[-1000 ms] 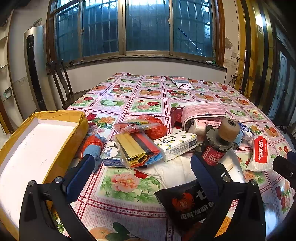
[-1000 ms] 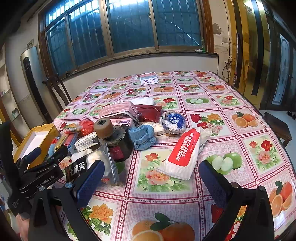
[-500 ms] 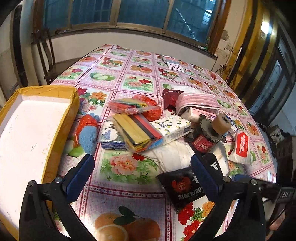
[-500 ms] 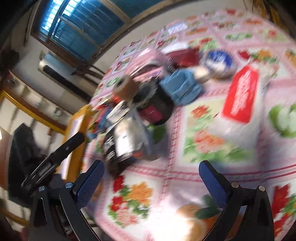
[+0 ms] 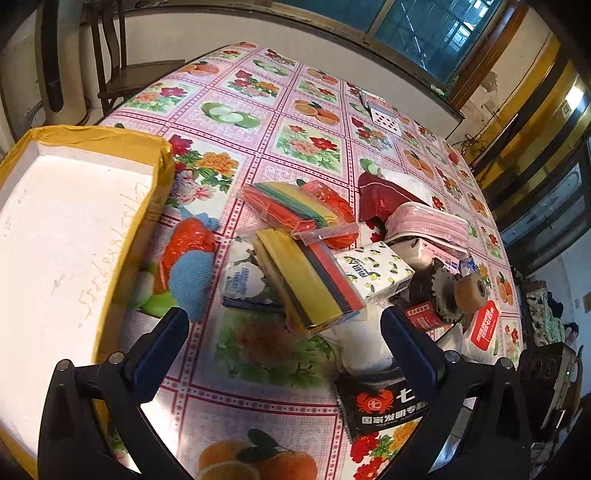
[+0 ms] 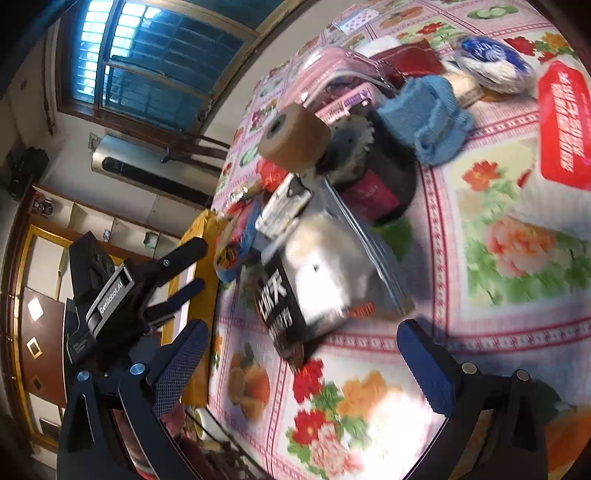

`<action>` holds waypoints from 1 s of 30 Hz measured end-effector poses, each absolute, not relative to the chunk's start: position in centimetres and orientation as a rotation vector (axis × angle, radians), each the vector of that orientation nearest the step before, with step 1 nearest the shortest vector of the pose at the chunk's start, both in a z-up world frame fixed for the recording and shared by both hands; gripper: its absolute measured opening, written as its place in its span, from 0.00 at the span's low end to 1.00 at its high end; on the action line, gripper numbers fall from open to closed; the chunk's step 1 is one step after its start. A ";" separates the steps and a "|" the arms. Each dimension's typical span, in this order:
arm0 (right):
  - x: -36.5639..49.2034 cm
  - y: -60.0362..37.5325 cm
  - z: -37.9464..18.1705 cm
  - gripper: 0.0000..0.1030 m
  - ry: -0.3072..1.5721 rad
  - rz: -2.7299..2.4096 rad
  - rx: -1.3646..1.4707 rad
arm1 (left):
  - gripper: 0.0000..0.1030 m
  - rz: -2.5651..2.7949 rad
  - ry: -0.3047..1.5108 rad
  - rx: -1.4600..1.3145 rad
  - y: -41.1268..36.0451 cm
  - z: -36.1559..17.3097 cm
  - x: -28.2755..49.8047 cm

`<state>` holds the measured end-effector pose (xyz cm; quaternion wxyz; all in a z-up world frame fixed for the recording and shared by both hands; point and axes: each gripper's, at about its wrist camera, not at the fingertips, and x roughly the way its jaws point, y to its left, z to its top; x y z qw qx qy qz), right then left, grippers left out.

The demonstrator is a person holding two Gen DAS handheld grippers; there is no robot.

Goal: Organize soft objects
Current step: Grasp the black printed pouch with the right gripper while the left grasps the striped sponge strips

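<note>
Both grippers hang spread wide and empty: left gripper (image 5: 284, 332) above the colored cloth stack (image 5: 306, 277) beside the yellow box (image 5: 162, 155), right gripper (image 6: 303, 354) over the black foil pouch (image 6: 295, 291) on the table (image 6: 517, 332).

Blue daylight is coming through the barred window (image 6: 147, 66) at upper left; a dark chair (image 5: 125, 70) is standing against the pale wall (image 5: 229, 27).
</note>
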<state>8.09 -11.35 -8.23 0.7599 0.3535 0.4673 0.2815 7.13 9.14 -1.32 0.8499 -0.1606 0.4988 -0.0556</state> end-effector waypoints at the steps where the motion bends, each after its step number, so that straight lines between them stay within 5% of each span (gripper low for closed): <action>1: 8.5 -10.9 -8.2 1.00 1.011 0.626 0.770 | 1.00 -0.126 1.061 -0.352 8.9 -1.4 7.4; 6: 9.4 -9.1 -8.0 0.94 0.992 0.647 0.736 | 1.00 -0.131 1.074 -0.365 8.0 -1.4 8.7; 10: 9.9 -8.3 -9.0 0.55 1.015 0.681 0.778 | 0.94 -0.179 1.075 -0.402 7.6 -1.4 9.4; 12: 10.1 -8.3 -9.1 0.53 1.005 0.690 0.780 | 0.73 -0.188 1.082 -0.406 7.4 -1.5 9.5; 18: 9.6 -8.8 -8.7 0.43 0.967 0.730 0.773 | 0.31 -0.202 1.091 -0.443 7.8 -2.1 9.5; 24: 8.8 -10.2 -8.5 0.38 0.938 0.757 0.790 | 0.13 -0.204 1.072 -0.434 8.0 -1.7 9.3; 30: 8.6 -10.5 -8.5 0.37 0.928 0.763 0.810 | 0.09 -0.239 1.086 -0.490 7.8 -2.4 9.7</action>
